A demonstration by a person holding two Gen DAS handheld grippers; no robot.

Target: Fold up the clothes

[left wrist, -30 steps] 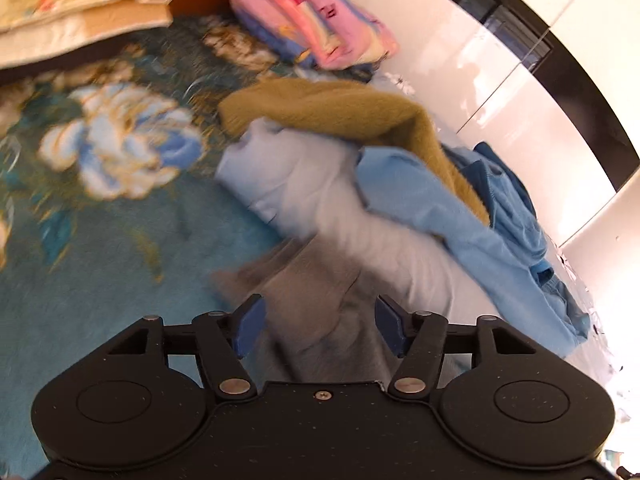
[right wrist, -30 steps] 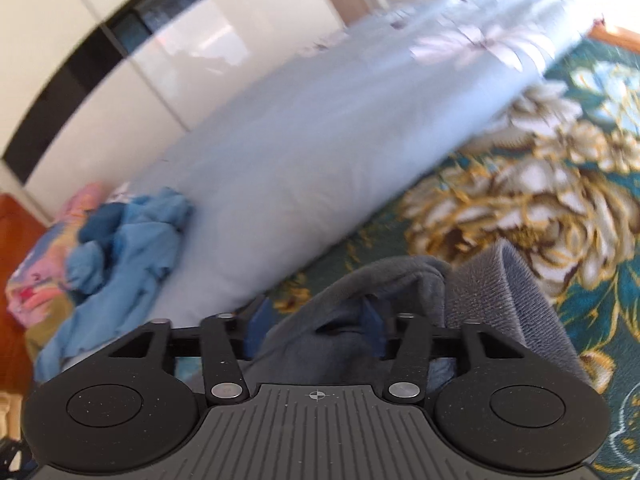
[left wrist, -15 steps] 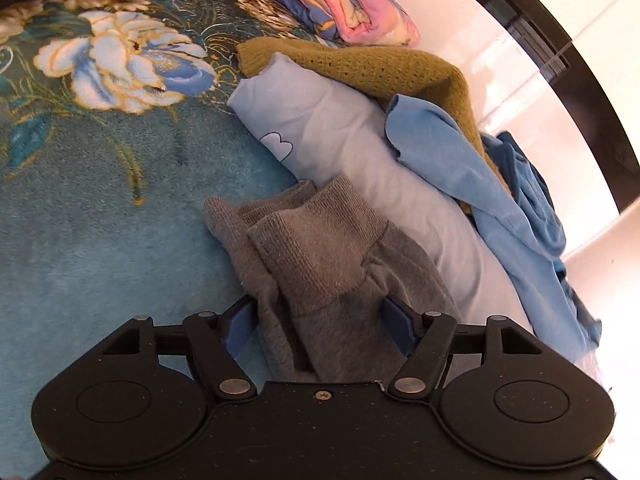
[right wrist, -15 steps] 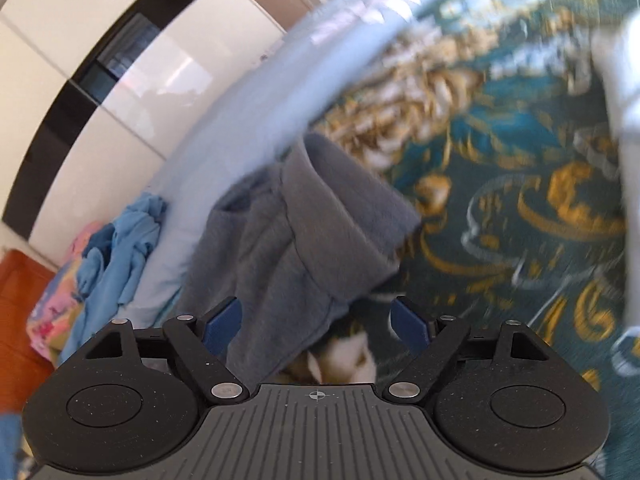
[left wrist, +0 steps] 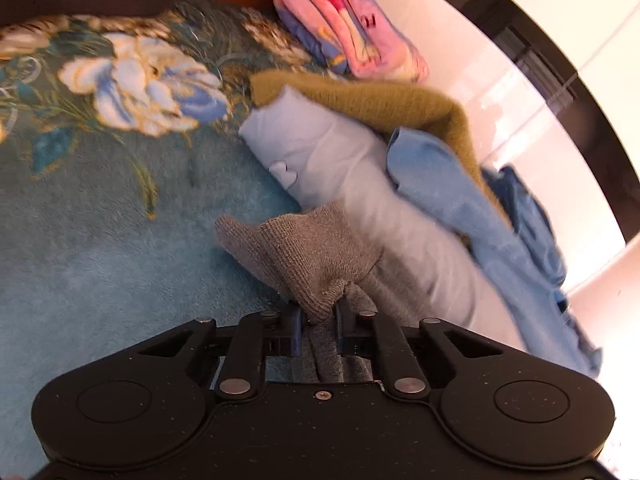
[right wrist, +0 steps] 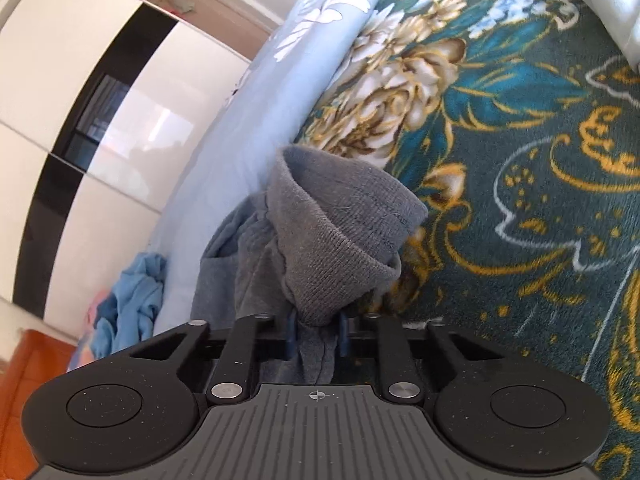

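A grey knit garment (left wrist: pixel 312 256) with ribbed cuffs lies on a teal floral blanket (left wrist: pixel 100 216). My left gripper (left wrist: pixel 318 322) is shut on one ribbed end of it. The same grey garment (right wrist: pixel 340 232) shows in the right wrist view, where my right gripper (right wrist: pixel 318 330) is shut on another ribbed end, bunched up over the blanket (right wrist: pixel 520 160). The blue fingertips are mostly hidden by the cloth.
A pale blue pillow or duvet roll (left wrist: pixel 332 160) lies beside the garment, with an olive knit (left wrist: pixel 380 100), blue clothes (left wrist: pixel 500 220) and a pink folded bundle (left wrist: pixel 352 44) on or past it. A light blue duvet (right wrist: pixel 248 120) and white wardrobe doors (right wrist: pixel 80 80) border the bed.
Both grippers have closed from open onto ribbed ends of the grey garment. The cloth is now bunched between each pair of fingers.
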